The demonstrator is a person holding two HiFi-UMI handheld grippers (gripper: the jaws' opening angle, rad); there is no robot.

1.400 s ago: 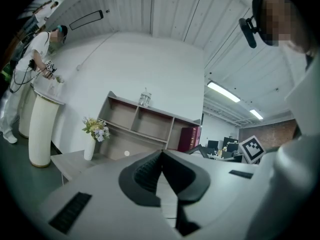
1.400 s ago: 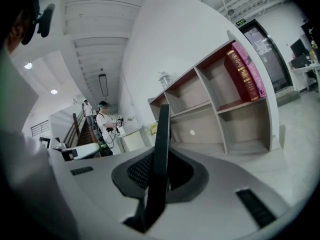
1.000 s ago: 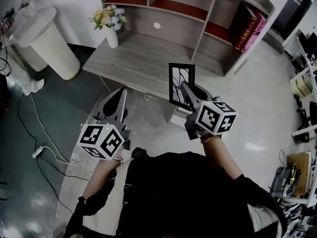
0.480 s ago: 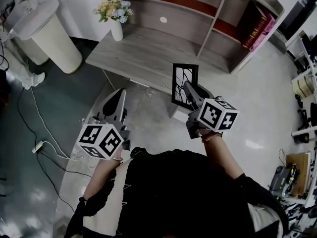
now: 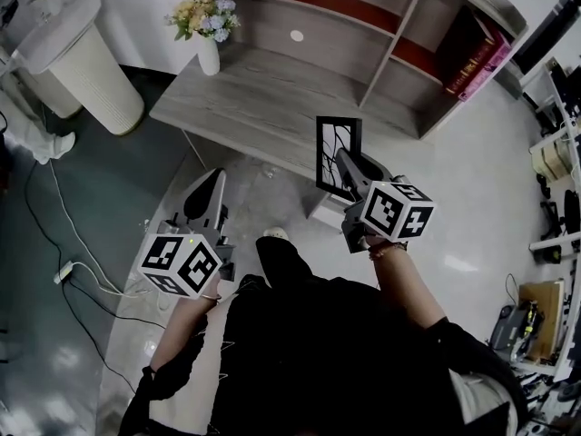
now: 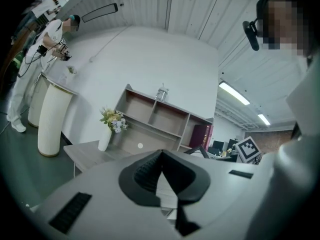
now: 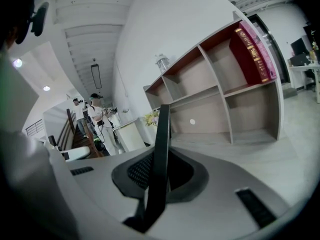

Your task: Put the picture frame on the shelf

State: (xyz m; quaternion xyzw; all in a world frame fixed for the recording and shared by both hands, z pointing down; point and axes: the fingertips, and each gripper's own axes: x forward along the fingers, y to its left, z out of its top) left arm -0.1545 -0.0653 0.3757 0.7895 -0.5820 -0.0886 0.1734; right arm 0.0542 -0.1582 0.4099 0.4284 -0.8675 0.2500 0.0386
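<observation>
The picture frame [image 5: 338, 153], black with a white branch drawing, stands upright between the jaws of my right gripper [image 5: 345, 165], which is shut on its lower edge. It hangs over the floor just in front of the grey desk [image 5: 254, 98]. In the right gripper view the frame [image 7: 163, 126] shows edge-on, clamped in the right gripper [image 7: 161, 156]. Behind the desk rises the shelf [image 5: 363, 21], also seen as the shelf [image 7: 220, 91] ahead. My left gripper [image 5: 212, 178] is held low at the left, shut and empty; in its own view the left gripper [image 6: 161, 154] has its tips touching.
A white vase of flowers [image 5: 207, 27] stands at the desk's back left. Red and pink books [image 5: 470, 48] lean in the shelf's right compartment. A tall white basket [image 5: 77, 62] stands at the left, with cables [image 5: 54, 207] on the floor. People [image 7: 97, 119] stand far off.
Both grippers have sunk a little, with the frame still upright in the right one. A shoe has come into view on the floor between the arms.
</observation>
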